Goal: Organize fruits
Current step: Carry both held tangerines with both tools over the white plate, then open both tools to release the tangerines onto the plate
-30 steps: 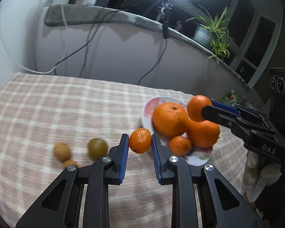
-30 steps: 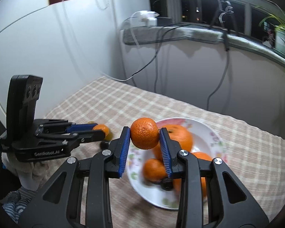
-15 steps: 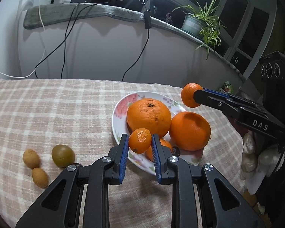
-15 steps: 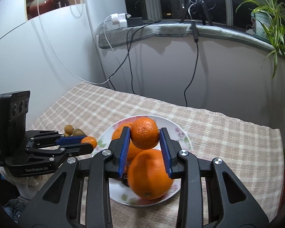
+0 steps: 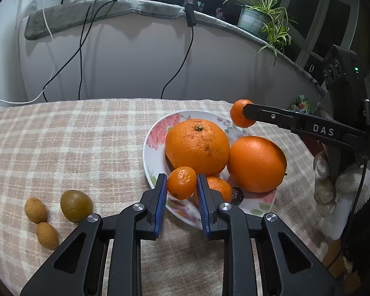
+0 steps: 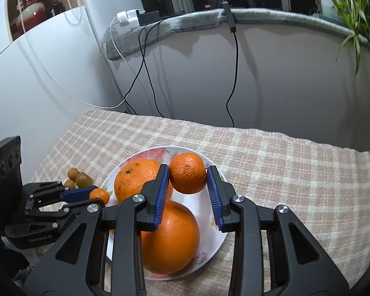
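left gripper: blue-padded fingers closed on a small mandarin, low, pointing forward | right gripper: fingers closed on a second mandarin, held level, higher than the left | right hand: light glove, wrapped around the right gripper's handle

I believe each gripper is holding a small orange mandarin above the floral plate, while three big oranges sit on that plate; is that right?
Not quite: the left wrist view shows only two big oranges on the floral plate. The left gripper and right gripper each hold a small orange mandarin over it.
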{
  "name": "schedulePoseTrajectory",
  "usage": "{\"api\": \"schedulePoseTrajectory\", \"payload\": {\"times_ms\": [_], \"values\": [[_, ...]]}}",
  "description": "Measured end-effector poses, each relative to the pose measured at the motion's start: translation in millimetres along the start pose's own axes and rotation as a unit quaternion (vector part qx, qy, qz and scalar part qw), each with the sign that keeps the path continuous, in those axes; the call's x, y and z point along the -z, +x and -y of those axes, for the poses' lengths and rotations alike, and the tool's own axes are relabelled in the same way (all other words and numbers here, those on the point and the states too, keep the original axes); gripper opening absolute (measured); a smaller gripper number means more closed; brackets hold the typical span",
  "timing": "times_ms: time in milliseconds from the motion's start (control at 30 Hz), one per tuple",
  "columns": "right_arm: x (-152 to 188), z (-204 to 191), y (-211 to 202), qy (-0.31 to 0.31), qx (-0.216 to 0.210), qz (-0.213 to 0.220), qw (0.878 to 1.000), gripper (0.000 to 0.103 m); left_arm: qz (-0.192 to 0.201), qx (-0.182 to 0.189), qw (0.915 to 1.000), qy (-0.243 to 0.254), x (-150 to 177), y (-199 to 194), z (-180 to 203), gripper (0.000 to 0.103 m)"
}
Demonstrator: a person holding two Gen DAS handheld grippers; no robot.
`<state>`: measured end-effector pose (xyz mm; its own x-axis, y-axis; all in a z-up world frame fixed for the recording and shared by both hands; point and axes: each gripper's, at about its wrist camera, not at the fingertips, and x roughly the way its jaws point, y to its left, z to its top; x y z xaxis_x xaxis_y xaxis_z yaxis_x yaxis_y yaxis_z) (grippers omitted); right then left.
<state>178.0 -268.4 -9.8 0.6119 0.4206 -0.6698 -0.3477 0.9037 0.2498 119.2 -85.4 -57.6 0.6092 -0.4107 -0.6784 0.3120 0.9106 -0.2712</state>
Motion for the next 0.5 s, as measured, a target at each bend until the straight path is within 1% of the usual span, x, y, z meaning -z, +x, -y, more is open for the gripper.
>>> {"api": "schedulePoseTrajectory", "payload": {"times_ms": [333, 433, 467, 500], "values": [[2, 10, 12, 0.020, -0.012, -0.018, 1.000, 0.034, 0.001, -0.003, 1.0000, -0.001, 0, 1, -1, 0.024], [2, 10, 12, 0.023, -0.014, -0.020, 0.999, 0.034, 0.003, -0.002, 1.0000, -0.001, 1, 0, -2, 0.037], [3, 10, 13, 0.023, -0.015, -0.021, 0.999, 0.034, 0.004, -0.003, 1.0000, -0.001, 1, -1, -1, 0.045], [3, 9, 12, 0.023, -0.015, -0.020, 0.999, 0.037, 0.005, -0.002, 1.0000, -0.001, 1, -1, -1, 0.052]]}}
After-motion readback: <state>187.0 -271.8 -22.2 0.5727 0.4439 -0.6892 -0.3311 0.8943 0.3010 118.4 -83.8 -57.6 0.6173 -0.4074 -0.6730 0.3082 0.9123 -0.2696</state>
